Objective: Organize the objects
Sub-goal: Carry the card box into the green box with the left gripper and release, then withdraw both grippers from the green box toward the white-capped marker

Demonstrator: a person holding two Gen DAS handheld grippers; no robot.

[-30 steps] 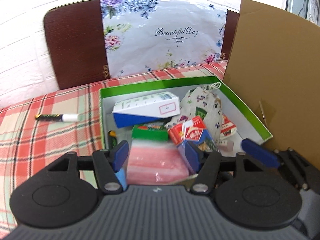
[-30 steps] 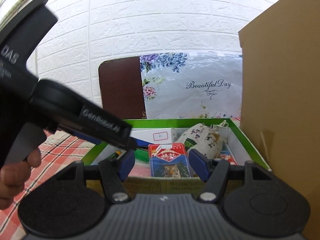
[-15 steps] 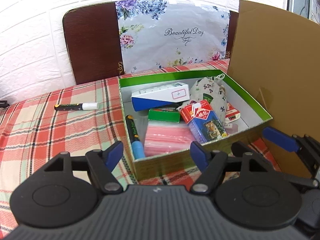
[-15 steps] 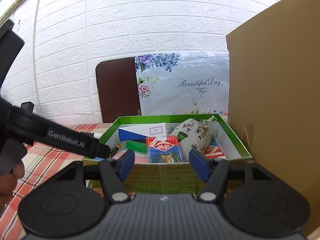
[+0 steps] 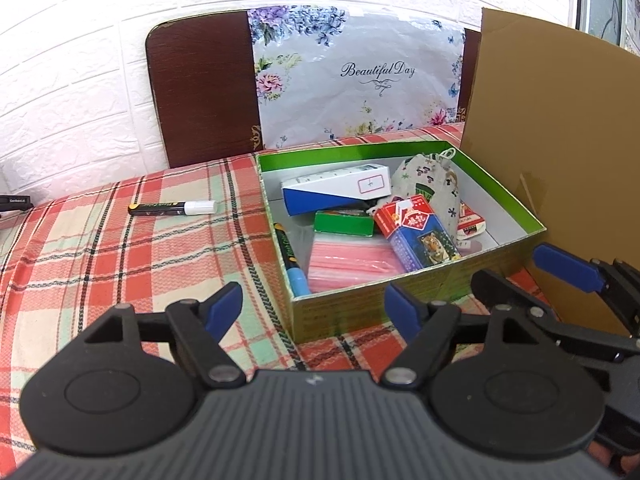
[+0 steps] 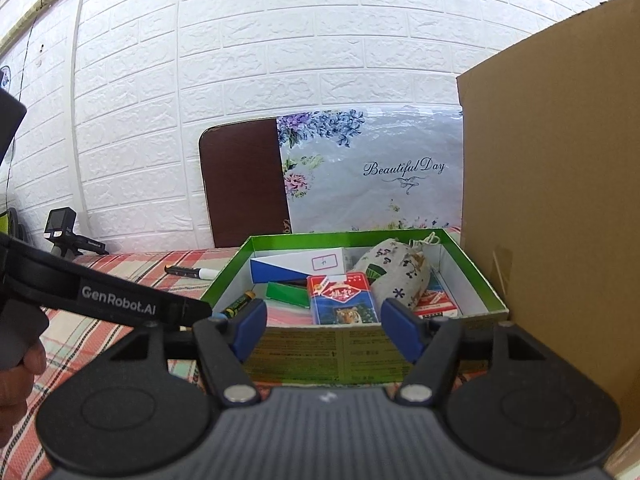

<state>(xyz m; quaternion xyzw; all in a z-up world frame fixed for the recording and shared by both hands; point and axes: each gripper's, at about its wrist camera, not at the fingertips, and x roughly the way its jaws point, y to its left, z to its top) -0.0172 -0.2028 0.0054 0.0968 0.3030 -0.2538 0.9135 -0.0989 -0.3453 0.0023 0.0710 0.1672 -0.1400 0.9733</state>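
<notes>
Above the plaid surface (image 5: pixel 100 264), the left gripper (image 5: pixel 314 306) hovers released and empty, short of the green box's (image 5: pixel 360 312) near corner. Beside it, the right gripper (image 6: pixel 323 330) is likewise spread wide, level with the box front. A white-capped marker (image 5: pixel 172 208) lies apart on the cloth. Behind stand a white brick wall (image 6: pixel 280 40), a floral bag (image 5: pixel 356 76) and a cardboard sheet (image 6: pixel 560 200).
</notes>
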